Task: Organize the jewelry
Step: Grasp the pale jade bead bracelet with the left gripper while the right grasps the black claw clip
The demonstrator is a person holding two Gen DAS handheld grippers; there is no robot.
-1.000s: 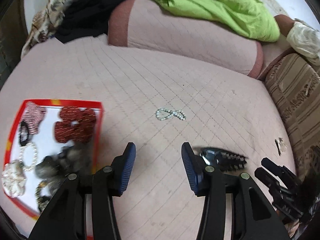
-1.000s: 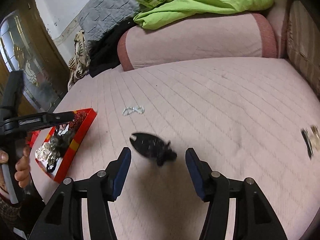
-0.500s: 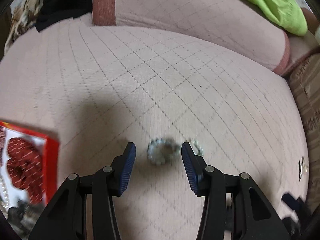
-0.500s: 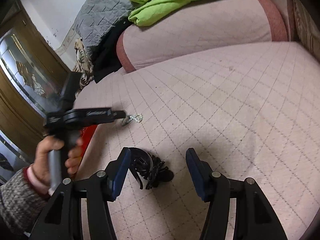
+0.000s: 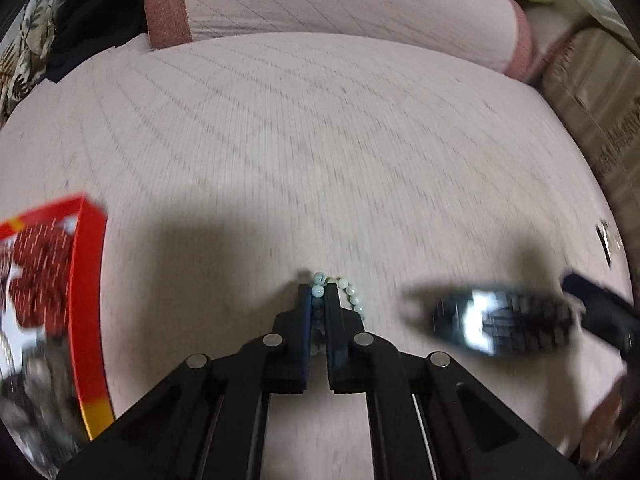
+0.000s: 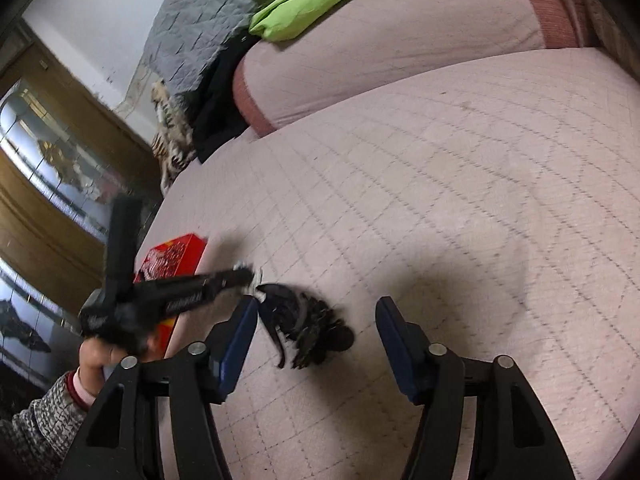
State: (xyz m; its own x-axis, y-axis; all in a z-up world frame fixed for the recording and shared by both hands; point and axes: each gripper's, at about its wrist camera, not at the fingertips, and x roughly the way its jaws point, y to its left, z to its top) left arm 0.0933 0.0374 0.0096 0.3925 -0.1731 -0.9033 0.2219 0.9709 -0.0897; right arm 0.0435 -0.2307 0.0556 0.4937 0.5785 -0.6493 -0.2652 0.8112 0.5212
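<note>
- Low over the pink quilted bed (image 5: 320, 152), we find the left gripper (image 5: 319, 300) with its fingers (image 5: 305, 312) drawn almost together on a pale bead bracelet (image 5: 319, 290); a bead shows in the narrow slit at the tips and a short run of beads curls out to the right, lying on the quilt.
- We judge the grip is taken on one side of the loop so that the rest can trail free when it is lifted; the hold looks thin, and a round bead could roll out of so narrow a pinch.
- To the left stands the red tray (image 5: 90, 280), already holding a red beaded piece (image 5: 38, 276) and other blurred items. We take it for the collecting place, set near so that the carry is short.
- On the bed to the right of the bracelet lies a black claw hair clip (image 6: 308, 324), its teeth turned partly upward.
- The right gripper (image 6: 314, 334) has its fingers (image 6: 240, 336) spread wide with nothing between them but the clip below; in its own view the left finger is just beside the clip's curved end. We judge it is lined up to straddle the clip as the next pick.
- A small metallic item (image 5: 606, 240) lies well apart near the bed's right edge, too blurred to name.
- We rate the task part done: several pieces are in the tray, while the bracelet, the clip and the far item are not.
</note>
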